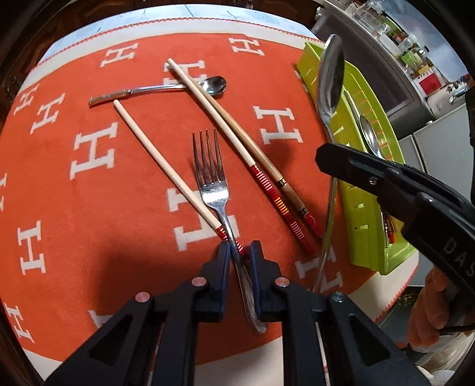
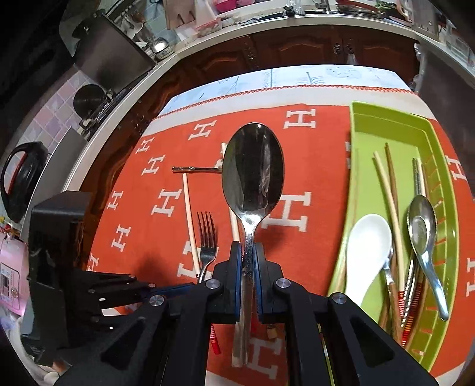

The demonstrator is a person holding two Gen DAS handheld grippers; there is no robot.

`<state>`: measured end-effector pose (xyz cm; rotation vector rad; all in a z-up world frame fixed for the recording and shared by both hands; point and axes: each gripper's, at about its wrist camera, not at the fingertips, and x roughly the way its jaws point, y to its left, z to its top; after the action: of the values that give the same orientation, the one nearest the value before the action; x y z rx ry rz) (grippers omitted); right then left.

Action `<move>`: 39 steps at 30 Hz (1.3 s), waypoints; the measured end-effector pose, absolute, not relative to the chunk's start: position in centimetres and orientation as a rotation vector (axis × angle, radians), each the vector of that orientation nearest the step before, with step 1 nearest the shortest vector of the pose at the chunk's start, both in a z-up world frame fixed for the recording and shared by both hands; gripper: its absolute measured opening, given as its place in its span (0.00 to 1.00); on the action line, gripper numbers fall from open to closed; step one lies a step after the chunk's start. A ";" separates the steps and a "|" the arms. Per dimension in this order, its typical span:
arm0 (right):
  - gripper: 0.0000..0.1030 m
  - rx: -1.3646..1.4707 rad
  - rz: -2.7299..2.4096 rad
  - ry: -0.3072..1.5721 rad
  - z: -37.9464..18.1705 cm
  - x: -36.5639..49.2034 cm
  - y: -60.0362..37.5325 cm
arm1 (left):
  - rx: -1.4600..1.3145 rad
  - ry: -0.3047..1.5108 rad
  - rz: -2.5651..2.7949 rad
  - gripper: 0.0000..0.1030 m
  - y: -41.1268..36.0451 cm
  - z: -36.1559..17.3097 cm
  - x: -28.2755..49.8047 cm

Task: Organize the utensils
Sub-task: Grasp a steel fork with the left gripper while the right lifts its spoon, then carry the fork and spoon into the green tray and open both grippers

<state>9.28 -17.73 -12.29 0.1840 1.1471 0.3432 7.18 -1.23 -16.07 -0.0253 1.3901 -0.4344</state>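
The left gripper (image 1: 240, 248) has its fingers drawn close around the fork (image 1: 211, 178) handle and a crossing chopstick (image 1: 166, 164), though pad contact cannot be made out. The right gripper (image 2: 247, 249) pinches a large spoon (image 2: 253, 169) by its handle, bowl up beyond the fingertips. Right of those fingers lies the green tray (image 2: 383, 121), holding a white spoon (image 2: 368, 252). Beyond the fork tines, a small spoon (image 1: 166, 89) rests under two more chopsticks (image 1: 234, 142).

This looks like a home kitchen. Dark wooden cabinet doors (image 2: 299, 47) run under a pale countertop (image 2: 237, 28) crowded with jars and containers. A black kettle (image 2: 22, 178) stands by tiled wall, and a dark box, possibly an oven (image 2: 112, 56), stands nearby.
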 end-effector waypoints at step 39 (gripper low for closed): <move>0.06 0.373 0.353 0.916 -0.9 1.5 -27.0 | -0.092 1.122 -0.506 0.00 -3.0 -5.0 4.1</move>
<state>1.49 -26.95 -0.88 0.3732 0.9156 0.3530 4.13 -3.03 -5.05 -0.0922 1.1225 -0.5057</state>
